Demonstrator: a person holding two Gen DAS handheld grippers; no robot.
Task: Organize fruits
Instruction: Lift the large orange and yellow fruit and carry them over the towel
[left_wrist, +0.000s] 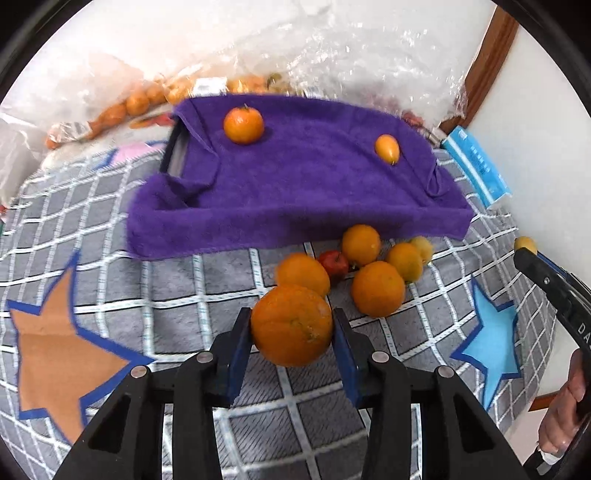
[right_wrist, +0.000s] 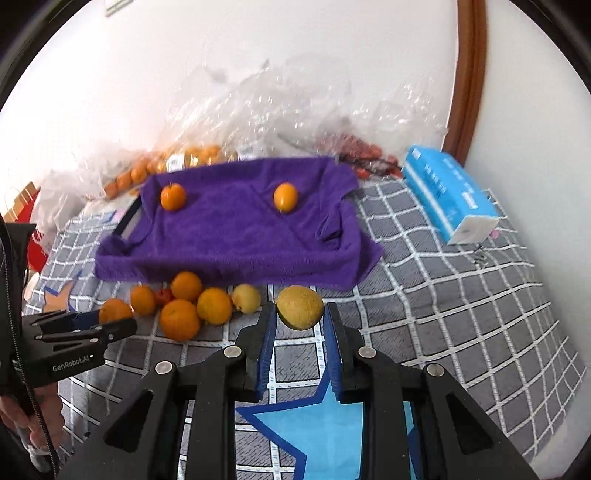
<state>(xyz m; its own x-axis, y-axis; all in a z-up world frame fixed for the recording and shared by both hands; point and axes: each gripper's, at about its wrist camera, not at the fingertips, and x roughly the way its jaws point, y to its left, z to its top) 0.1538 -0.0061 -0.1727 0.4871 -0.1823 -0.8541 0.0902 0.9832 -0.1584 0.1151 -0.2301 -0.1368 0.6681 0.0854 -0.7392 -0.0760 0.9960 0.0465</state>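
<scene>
Orange fruit, one, clamped in the left gripper at lower centre. Right gripper clamps one yellow-green fruit at centre frame. Two fruits lie on the purple towel above; six sit loose just below it.

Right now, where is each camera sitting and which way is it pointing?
Left wrist: rides on the left tongs, looking forward over the large orange they clamp, toward the purple towel; the right tongs and the person's hand show at the right edge.
Right wrist: rides on the right tongs, looking forward past the yellow-green fruit they grip, toward the same towel; the left tongs show at the left edge.
Shared: towel, its two fruits, the loose fruit pile, the blue tissue pack.
</scene>
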